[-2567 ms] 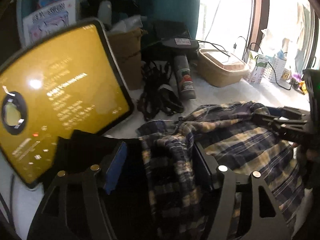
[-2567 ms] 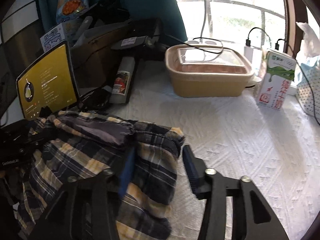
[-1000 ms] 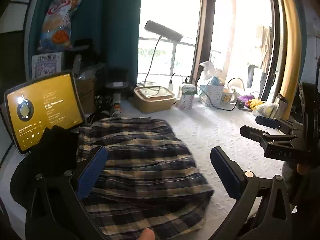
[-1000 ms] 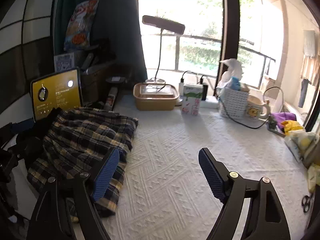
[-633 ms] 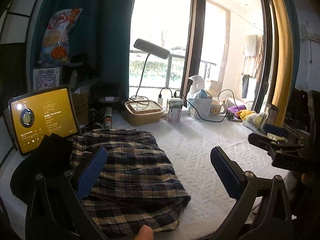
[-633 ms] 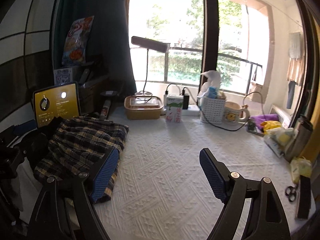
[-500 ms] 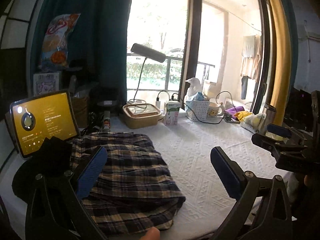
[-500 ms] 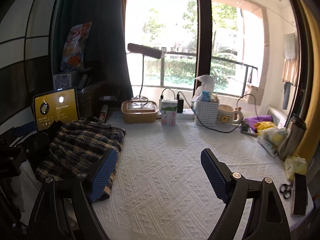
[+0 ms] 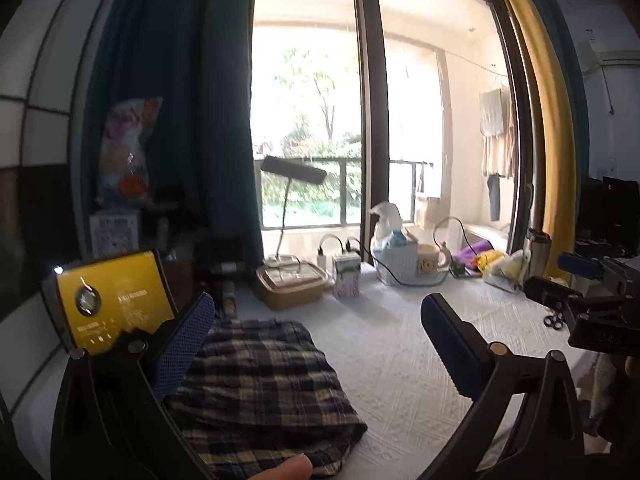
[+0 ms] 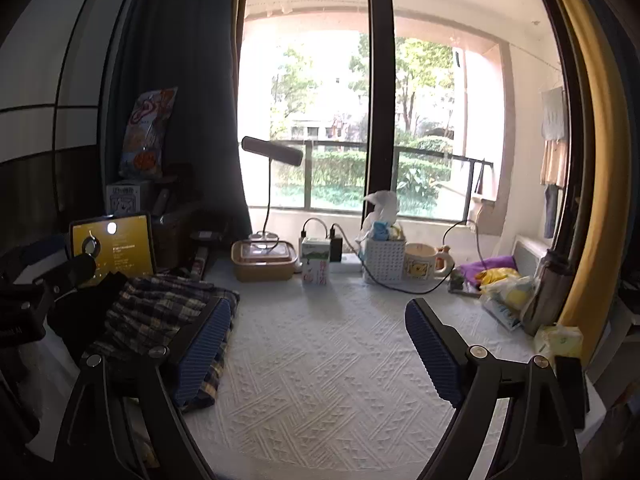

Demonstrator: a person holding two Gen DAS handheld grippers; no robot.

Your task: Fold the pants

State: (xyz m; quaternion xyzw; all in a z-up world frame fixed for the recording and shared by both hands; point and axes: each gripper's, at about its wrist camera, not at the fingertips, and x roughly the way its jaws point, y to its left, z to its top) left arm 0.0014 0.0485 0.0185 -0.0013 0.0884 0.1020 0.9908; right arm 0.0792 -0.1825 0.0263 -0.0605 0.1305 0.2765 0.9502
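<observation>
Both tongs, left (image 9: 316, 344) and right (image 10: 318, 350), gape wide and empty above my folded plaid pants (image 9: 256, 384); soft, light, floppy cloth, I judge, best pinched at the thick layered edge.

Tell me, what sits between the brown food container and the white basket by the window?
A small milk carton stands between the container and the basket, with a charger plugged in just behind it; the right wrist view shows this best.

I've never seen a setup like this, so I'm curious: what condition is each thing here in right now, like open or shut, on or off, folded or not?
left gripper: open, holding nothing.
right gripper: open, holding nothing.
plaid pants: folded into a compact stack, lying on the white cloth.
tablet: propped up, yellow screen lit.
desk lamp: looks unlit.
lidded container: lid on.
</observation>
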